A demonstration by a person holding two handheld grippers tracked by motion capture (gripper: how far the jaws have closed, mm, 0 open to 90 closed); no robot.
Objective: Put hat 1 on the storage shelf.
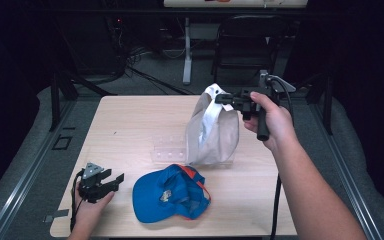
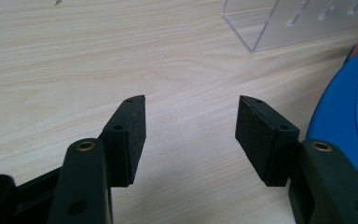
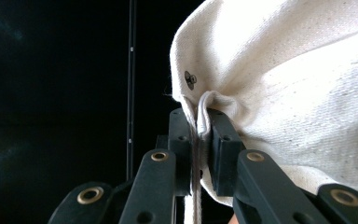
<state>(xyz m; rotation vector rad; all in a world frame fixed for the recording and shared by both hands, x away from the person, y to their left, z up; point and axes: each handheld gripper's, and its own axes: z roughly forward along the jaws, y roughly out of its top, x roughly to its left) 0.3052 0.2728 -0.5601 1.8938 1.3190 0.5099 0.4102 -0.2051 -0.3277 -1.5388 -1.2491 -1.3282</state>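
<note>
**Cream cap held up over the clear stand**

The right gripper (image 1: 223, 98) has its jaws clamped on a fold of the cream cap (image 1: 214, 131); in the right gripper view the pads pinch a bunched edge of the fabric (image 3: 204, 107), just below a small eyelet (image 3: 189, 79). The gripper points level, toward the left of the high view, and the cap hangs from it as a limp dome, long axis near upright, its lower edge down at the clear stand (image 1: 169, 149) in the middle of the counter (image 1: 130, 115). Whether the cap's lower edge already rests on the stand or only hangs just above it cannot be told.

The relation that matters next, as I judge it, is vertical: the cap lies straight below and slightly left of the right gripper, with the stand under it, so settling it there calls for a lowering more than a sideways carry (the pinched fold would need to come free only once the fabric sits).

The left gripper (image 1: 111, 180) rests near the counter's near left corner, jaws apart with nothing between the pads (image 2: 134, 135). Just to its right lies the blue cap (image 1: 169, 194), upturned, with orange trim; the left hand is far nearer to that one.
</note>
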